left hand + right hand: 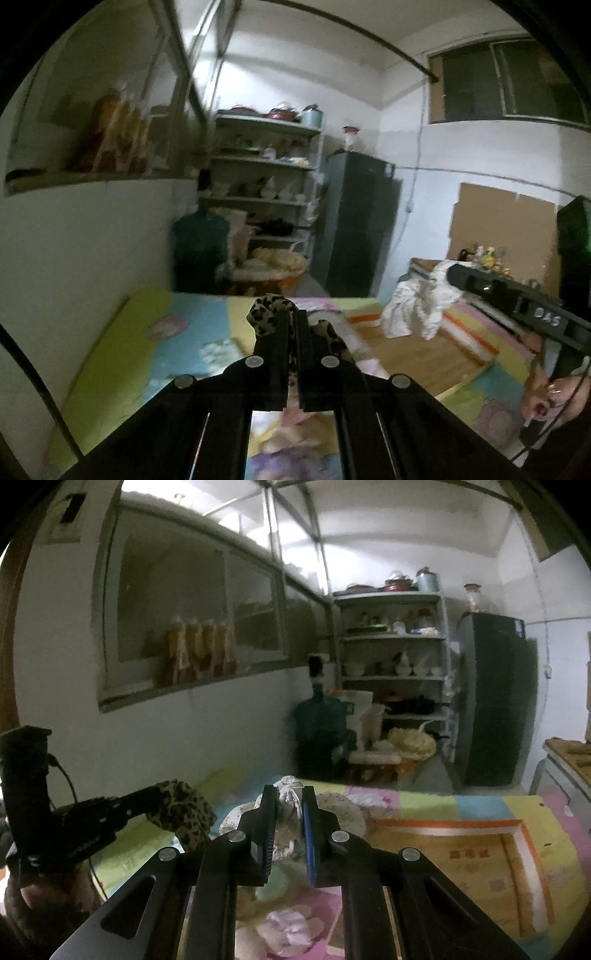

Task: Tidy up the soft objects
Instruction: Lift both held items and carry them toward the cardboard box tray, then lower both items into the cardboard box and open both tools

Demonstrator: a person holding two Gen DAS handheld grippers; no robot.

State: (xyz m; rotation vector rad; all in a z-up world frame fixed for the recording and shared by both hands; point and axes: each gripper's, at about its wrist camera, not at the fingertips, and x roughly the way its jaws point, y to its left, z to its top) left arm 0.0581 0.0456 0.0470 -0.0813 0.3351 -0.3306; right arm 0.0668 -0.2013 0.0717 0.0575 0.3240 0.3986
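left gripper (293, 325) clamps leopard cloth (267, 314); right gripper (290, 812) clamps white cloth (290, 794).

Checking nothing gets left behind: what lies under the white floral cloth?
The white floral cloth, clamped in the right hand-held gripper, hangs over the colourful foam mat; pale pink fabric lies below. Anything directly beneath is hidden.

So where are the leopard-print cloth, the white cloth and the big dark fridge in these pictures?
leopard-print cloth (184, 812), right wrist view: on its bunched middle, beyond the left gripper's tip.
white cloth (417, 306), left wrist view: on the hanging folds below the right gripper.
fridge (354, 225), left wrist view: on its dark front door.
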